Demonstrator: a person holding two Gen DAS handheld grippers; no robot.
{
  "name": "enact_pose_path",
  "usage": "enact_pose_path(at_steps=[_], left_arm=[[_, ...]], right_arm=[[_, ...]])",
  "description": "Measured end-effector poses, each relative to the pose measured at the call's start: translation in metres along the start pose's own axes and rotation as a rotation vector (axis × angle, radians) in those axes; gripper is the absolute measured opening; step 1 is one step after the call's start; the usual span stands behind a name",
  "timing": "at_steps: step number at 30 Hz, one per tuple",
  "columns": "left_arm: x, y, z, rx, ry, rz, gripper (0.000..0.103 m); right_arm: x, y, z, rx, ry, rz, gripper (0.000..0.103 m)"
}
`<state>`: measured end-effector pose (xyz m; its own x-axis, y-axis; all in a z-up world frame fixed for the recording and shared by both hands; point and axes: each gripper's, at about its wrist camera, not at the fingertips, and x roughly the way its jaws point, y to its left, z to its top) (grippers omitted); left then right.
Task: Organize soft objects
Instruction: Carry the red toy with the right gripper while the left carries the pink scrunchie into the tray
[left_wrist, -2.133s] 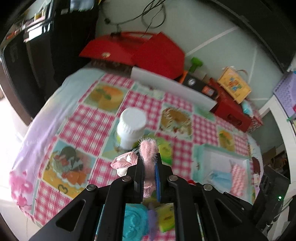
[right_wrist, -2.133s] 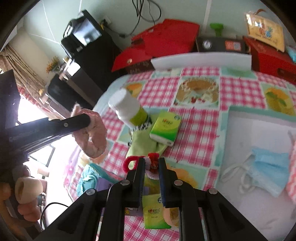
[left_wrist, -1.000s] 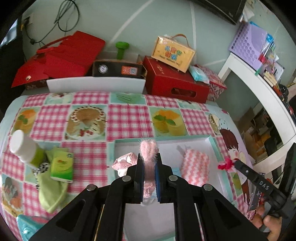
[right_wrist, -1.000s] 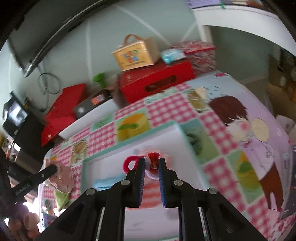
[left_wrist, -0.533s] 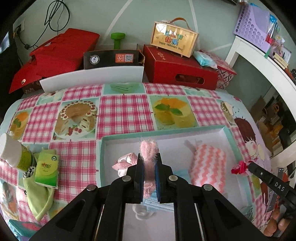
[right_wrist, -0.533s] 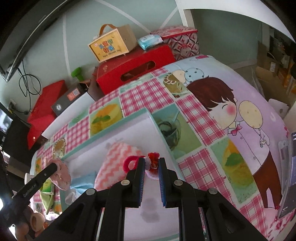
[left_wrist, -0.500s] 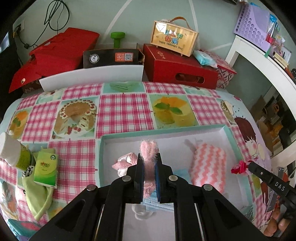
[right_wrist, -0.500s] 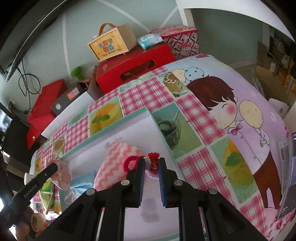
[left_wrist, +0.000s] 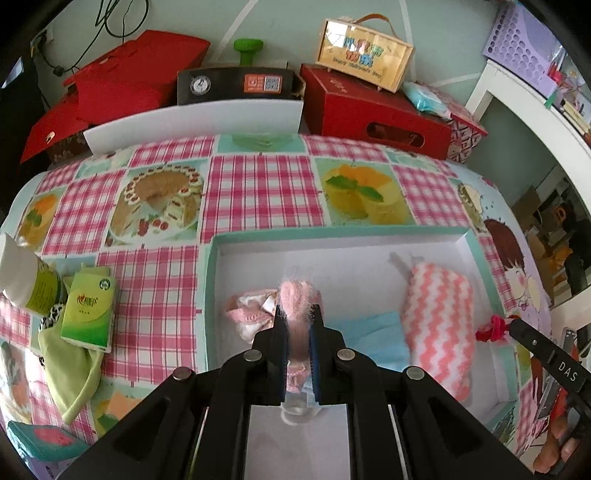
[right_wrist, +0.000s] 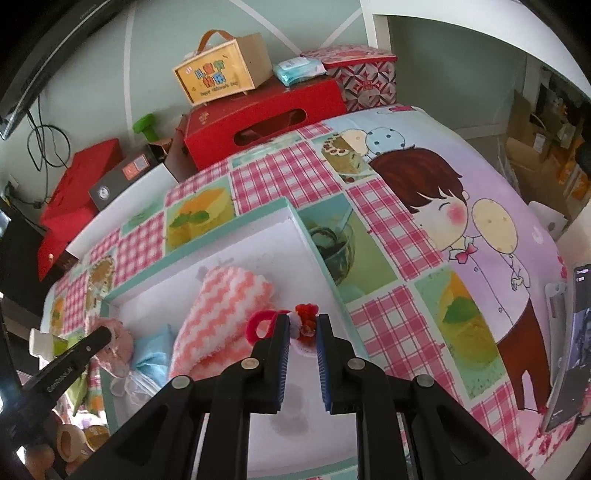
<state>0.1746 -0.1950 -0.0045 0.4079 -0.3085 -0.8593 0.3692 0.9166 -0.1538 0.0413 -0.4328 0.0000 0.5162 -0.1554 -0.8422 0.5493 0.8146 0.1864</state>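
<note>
left hand-held gripper (left_wrist: 297, 325) pinching fuzzy pink soft item (left_wrist: 297, 299) above white tray (left_wrist: 369, 243) | right hand-held gripper (right_wrist: 301, 328) pinching red-looped soft trinket (right_wrist: 304, 319) over tray's right part | zigzag cloth (right_wrist: 225, 310), blue mask (left_wrist: 373, 339) in tray

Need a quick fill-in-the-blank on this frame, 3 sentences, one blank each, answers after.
1. The left gripper is shut on a fluffy ____ soft item.
2. The zigzag cloth lying in the white tray is striped pink and ____.
3. The green tissue pack lies ____ the tray, on the tablecloth.

Missing words: pink; white; outside
</note>
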Motion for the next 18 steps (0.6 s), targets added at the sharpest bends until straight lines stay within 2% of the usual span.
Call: enact_pose_path(at_steps=[10,18], left_arm=[[0.011,-0.001,-0.005,0.011,0.065,0.029,0.010],[0.006,0.000,-0.006,0.001,0.080,0.028,0.013]], right_arm=[[0.013,0.004,-0.003,-0.028,0.059,-0.064,0.018],[0.014,0.007,-0.005,-0.041,0.068,-0.069,0.019]])
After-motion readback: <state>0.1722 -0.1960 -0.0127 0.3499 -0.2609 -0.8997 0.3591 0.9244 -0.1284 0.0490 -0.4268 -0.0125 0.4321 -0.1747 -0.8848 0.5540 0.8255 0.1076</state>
